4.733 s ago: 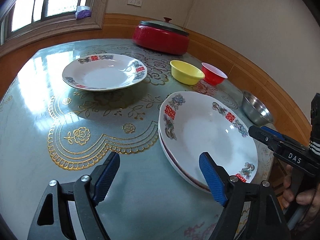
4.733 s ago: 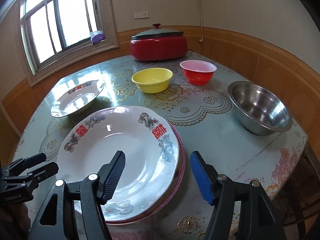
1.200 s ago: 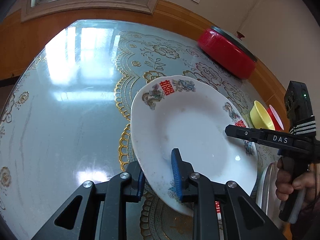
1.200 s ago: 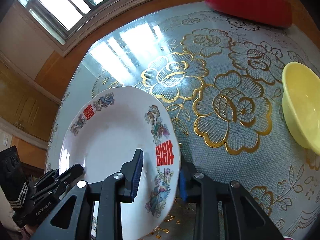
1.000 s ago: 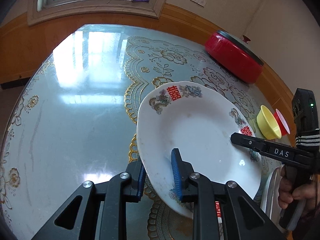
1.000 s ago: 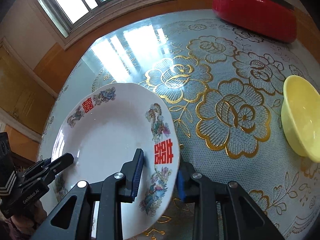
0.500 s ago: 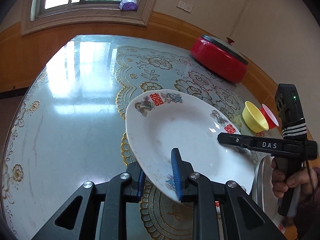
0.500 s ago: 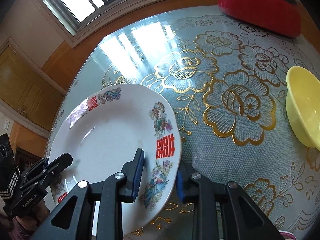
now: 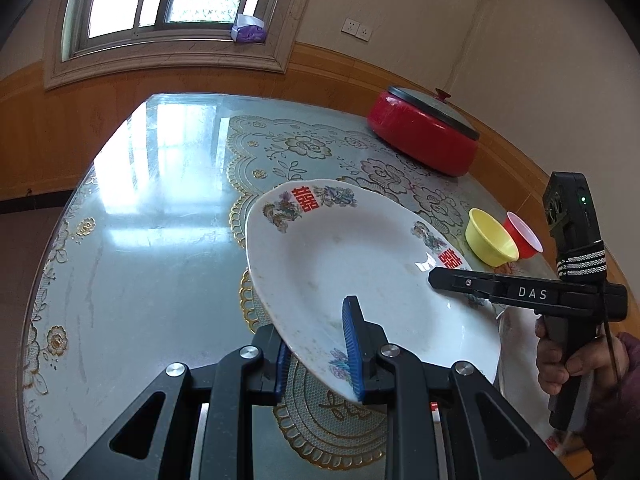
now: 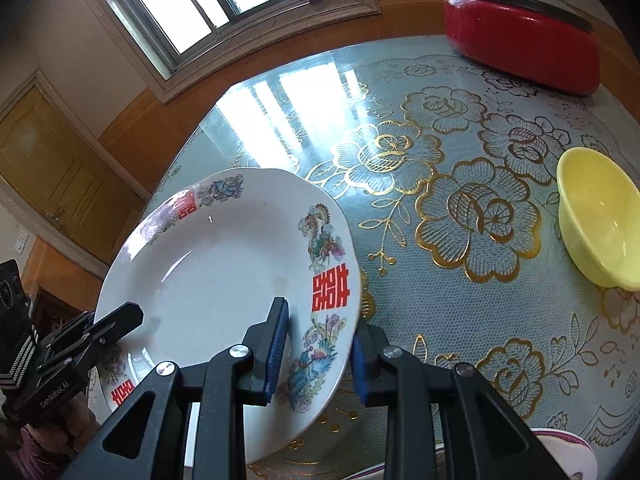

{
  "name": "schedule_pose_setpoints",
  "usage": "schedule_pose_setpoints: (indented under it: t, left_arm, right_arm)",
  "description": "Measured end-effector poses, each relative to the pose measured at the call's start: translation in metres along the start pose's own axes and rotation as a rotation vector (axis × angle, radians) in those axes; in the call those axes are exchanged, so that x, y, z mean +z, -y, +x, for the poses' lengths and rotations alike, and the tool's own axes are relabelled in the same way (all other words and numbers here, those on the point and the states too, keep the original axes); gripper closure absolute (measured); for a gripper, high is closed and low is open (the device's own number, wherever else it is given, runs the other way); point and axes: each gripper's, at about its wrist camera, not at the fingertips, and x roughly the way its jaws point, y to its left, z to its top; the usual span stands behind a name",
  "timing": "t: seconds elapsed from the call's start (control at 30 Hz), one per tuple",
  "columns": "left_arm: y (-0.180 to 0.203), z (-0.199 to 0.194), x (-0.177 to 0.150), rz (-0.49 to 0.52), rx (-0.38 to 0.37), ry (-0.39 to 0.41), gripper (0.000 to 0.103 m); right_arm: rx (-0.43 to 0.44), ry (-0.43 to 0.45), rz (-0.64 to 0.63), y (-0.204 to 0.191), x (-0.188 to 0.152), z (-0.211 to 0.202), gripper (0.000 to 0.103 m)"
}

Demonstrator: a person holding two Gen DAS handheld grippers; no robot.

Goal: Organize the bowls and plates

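A white plate with red characters and flower prints (image 9: pixel 360 264) is held in the air above the table, tilted. My left gripper (image 9: pixel 320 352) is shut on its near rim. My right gripper (image 10: pixel 316 344) is shut on the opposite rim of the same plate (image 10: pixel 224 280). Each gripper shows in the other's view: the right one (image 9: pixel 440 278) and the left one (image 10: pixel 120 322). The stack of plates (image 9: pixel 520 344) lies below at the right, mostly hidden; its rim also peeks out in the right wrist view (image 10: pixel 560 444).
A yellow bowl (image 9: pixel 490 242) and a red bowl (image 9: pixel 524 236) stand on the table (image 9: pixel 152 216) at the right. The yellow bowl shows in the right wrist view too (image 10: pixel 600 216). A red lidded pot (image 9: pixel 424 136) stands at the back.
Both grippers, open over the stack at first, have shut on the single plate and lifted it off the table. Over the last second it rose and shifted toward the stack.
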Motion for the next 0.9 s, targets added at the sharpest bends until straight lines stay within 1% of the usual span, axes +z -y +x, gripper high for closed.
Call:
schedule_pose_setpoints:
  t: [0.13,0.27,0.43,0.63,0.9]
  left_arm:
    - [0.006,-0.011,0.0,0.012,-0.013,0.013,0.079]
    - [0.014,-0.021,-0.003,0.022,-0.032,0.022,0.079]
    - [0.031,-0.034,-0.008,0.043,-0.067,0.032,0.079]
    - [0.059,-0.045,-0.017,0.082,-0.131,0.029,0.079]
    - [0.109,-0.043,-0.033,0.153,-0.224,-0.02,0.078]
  right_arm:
    - [0.006,0.019,0.002,0.0,-0.003,-0.018,0.075]
    - [0.012,0.04,0.012,0.0,-0.013,-0.039,0.075]
    - [0.001,0.075,0.028,0.001,-0.027,-0.067,0.075]
    - [-0.023,0.121,0.062,0.01,-0.056,-0.107,0.075]
    - [-0.085,0.15,0.144,0.032,-0.108,-0.154,0.075]
